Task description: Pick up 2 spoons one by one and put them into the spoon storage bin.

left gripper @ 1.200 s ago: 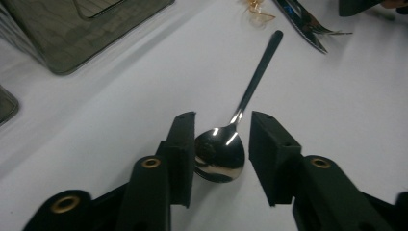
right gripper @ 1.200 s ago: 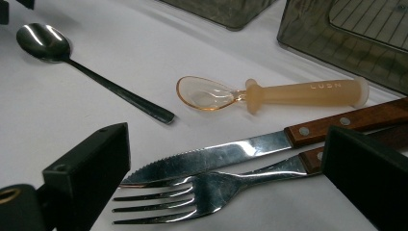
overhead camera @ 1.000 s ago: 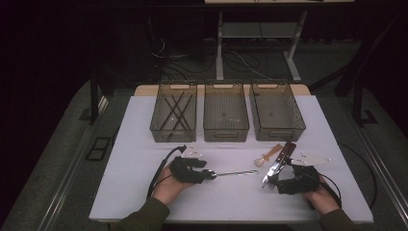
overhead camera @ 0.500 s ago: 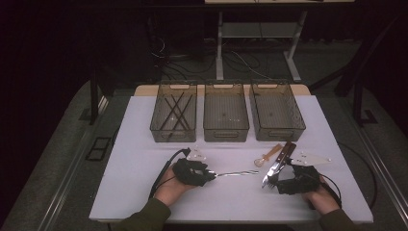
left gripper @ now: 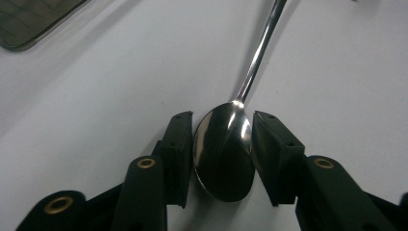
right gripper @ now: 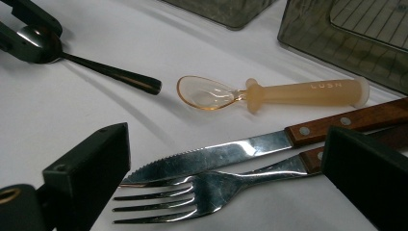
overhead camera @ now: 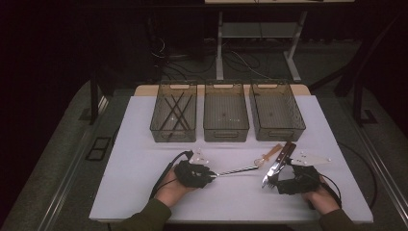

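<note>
A metal spoon (left gripper: 223, 154) lies on the white table (overhead camera: 144, 168), its handle pointing toward the right hand (overhead camera: 238, 169). My left gripper (left gripper: 222, 118) has just been closing, and its pads now press on both sides of the spoon's bowl. In the high view the left gripper (overhead camera: 211, 174) is low at the table's front left. My right gripper (right gripper: 226, 139) stands open, its jaws wide on either side of a fork (right gripper: 192, 190) and a wood-handled knife (right gripper: 231, 151) that lie flat. That right gripper (overhead camera: 272, 182) is at the front right.
An orange plastic spoon (right gripper: 269, 92) lies just beyond the knife. Three dark see-through bins stand in a row at the back: the left bin (overhead camera: 173, 134) holds thin dark sticks, and I make out little in the middle bin (overhead camera: 226, 134) and right bin (overhead camera: 281, 133).
The left hand has edged slightly right onto the spoon's bowl. The right hand and the cutlery beside it have not moved.
</note>
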Demonstrator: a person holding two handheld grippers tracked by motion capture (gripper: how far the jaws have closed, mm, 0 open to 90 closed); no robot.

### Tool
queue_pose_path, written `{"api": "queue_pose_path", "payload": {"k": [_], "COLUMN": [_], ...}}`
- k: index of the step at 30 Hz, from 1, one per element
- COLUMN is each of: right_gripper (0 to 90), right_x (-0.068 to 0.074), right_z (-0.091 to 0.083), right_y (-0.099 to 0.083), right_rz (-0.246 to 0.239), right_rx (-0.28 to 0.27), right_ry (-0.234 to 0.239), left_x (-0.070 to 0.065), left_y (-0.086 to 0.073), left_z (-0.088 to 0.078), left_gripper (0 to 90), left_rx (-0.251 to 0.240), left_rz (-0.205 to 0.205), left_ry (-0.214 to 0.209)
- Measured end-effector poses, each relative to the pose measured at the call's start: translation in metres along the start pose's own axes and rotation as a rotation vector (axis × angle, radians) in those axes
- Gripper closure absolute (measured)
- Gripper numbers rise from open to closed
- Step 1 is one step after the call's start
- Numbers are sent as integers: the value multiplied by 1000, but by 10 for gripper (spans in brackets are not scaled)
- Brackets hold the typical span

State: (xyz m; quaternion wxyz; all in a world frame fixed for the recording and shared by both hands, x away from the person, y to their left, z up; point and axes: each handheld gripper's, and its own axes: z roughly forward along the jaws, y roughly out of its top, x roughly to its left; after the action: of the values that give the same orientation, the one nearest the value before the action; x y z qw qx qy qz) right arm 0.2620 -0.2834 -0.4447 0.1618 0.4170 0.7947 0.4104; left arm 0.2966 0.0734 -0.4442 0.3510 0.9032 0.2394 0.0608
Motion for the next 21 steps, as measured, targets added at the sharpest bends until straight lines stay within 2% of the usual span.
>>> {"api": "queue_pose_path", "payload": {"k": [3, 5, 6, 10, 11, 16, 18, 21], "right_gripper": [32, 32, 32, 32, 32, 32, 32, 32], "right_x": [0, 0, 0, 0, 0, 0, 0, 0], "right_z": [0, 0, 0, 0, 0, 0, 0, 0], "right_y": [0, 0, 0, 0, 0, 0, 0, 0], "right_rz": [0, 1, 0, -1, -1, 0, -1, -1], "right_rx": [0, 0, 0, -1, 0, -1, -1, -2], "right_ry": [0, 0, 0, 0, 0, 0, 0, 1], "left_x": [1, 3, 2, 4, 3, -1, -5, -9], "left_y": [0, 0, -1, 0, 0, 2, 2, 3], "left_z": [0, -2, -3, -6, -7, -9, -8, -7], "left_gripper": [652, 679, 695, 767, 783, 851, 858, 862], "left_rx": [-7, -4, -6, -11, -18, -15, -2, -6], "left_rz": [-20, -7, -23, 9, 3, 21, 48, 50], "left_ry": [-8, -15, -18, -30, -34, -58, -49, -31]}}
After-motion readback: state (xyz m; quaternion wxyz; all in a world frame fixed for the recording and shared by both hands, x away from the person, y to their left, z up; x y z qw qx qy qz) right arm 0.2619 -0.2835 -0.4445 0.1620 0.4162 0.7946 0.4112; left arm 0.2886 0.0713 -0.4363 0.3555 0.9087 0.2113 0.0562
